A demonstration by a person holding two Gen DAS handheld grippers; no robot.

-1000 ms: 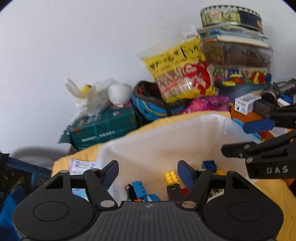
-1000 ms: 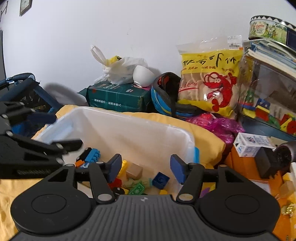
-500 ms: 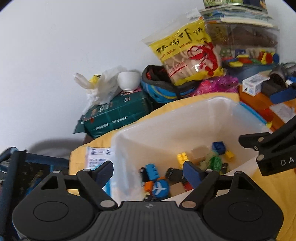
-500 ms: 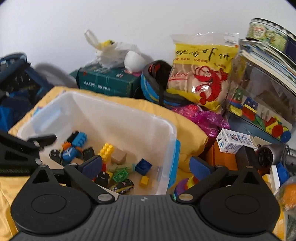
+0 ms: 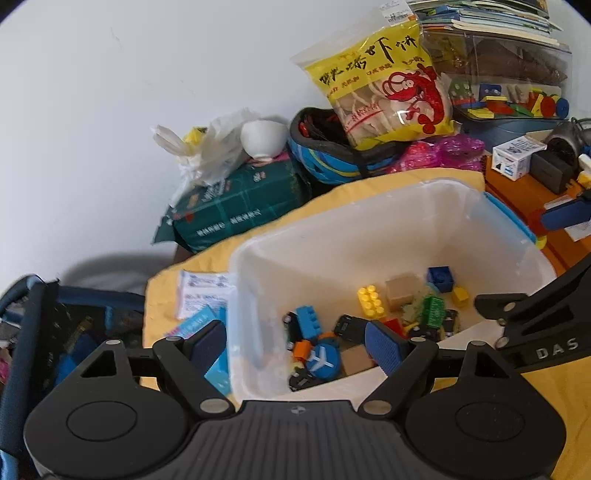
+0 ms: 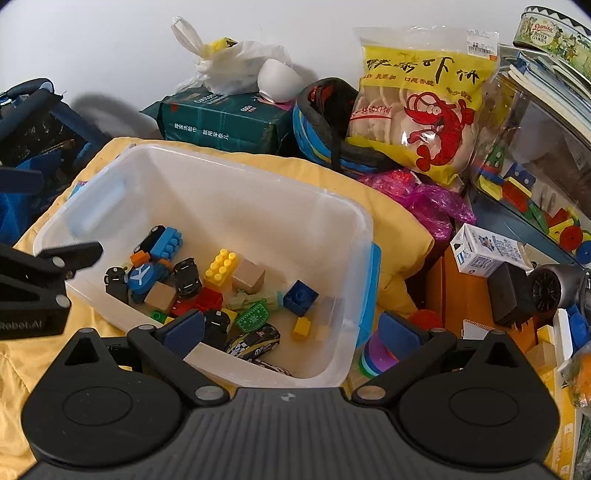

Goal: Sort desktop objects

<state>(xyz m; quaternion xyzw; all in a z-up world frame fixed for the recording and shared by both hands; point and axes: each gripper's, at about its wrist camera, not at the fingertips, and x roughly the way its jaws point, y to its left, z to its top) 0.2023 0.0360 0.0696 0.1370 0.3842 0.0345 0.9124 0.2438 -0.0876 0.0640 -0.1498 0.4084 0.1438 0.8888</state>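
Over toy bin [image 6: 236, 177] | both tools released: left [image 5: 295, 343], right [image 6: 291, 328] | tin [image 6: 554, 33] reads "Danisa Butter Cookies"

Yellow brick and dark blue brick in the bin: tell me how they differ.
The yellow brick is long, showing two rows of studs; the dark blue brick is a squat cube showing one round stud. The yellow brick lies mid-bin beside a tan block; the blue one sits nearer the bin's blue-handled end. Both are plastic building bricks.

Bin [image 6: 343, 206] open above; snack bag [image 6: 417, 110] and boxes crowd behind.
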